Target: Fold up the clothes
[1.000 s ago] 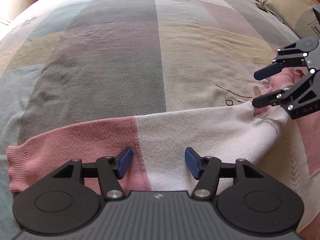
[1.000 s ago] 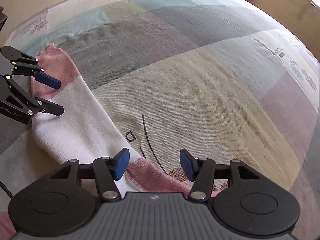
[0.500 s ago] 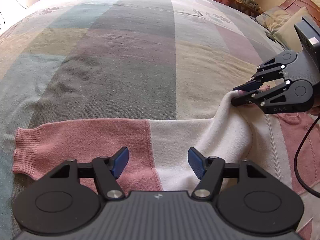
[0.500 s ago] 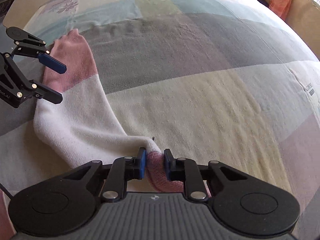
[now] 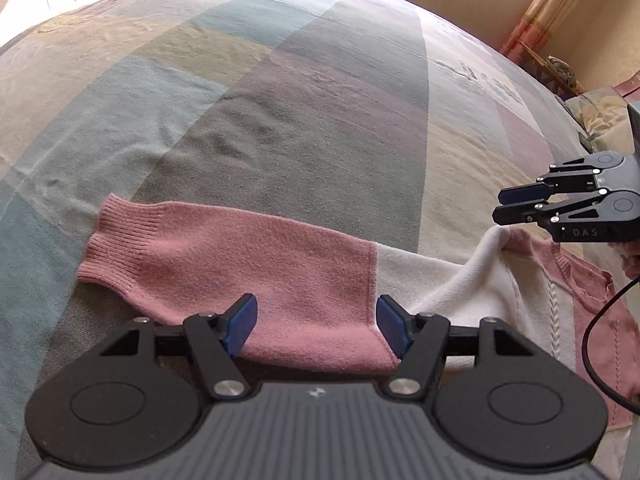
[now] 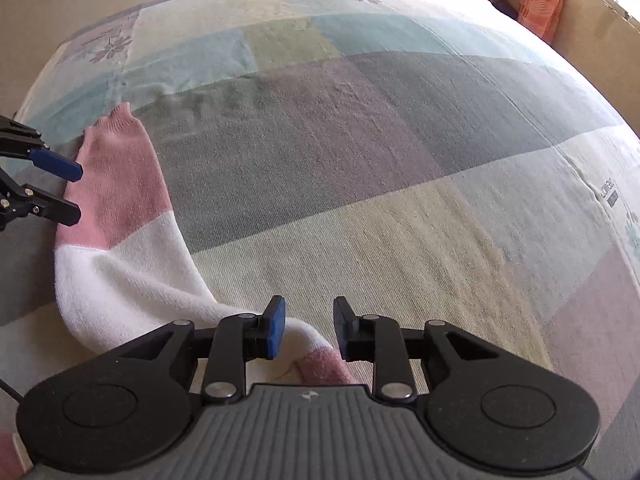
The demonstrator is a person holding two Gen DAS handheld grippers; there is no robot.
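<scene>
One sleeve (image 5: 256, 264) between left hand-held gripper (image 5: 316, 324) fingers

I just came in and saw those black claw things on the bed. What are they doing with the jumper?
A person is folding a pink and white jumper on the bed with two hand-held grippers. The sleeve lies stretched out flat. The left gripper is open, with its fingers either side of the sleeve. The right gripper is open too, by the shoulder, holding nothing. No fold shows yet.

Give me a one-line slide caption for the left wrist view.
Open left gripper poised over the pink-and-white sweater sleeve on the patchwork bedspread.
</scene>
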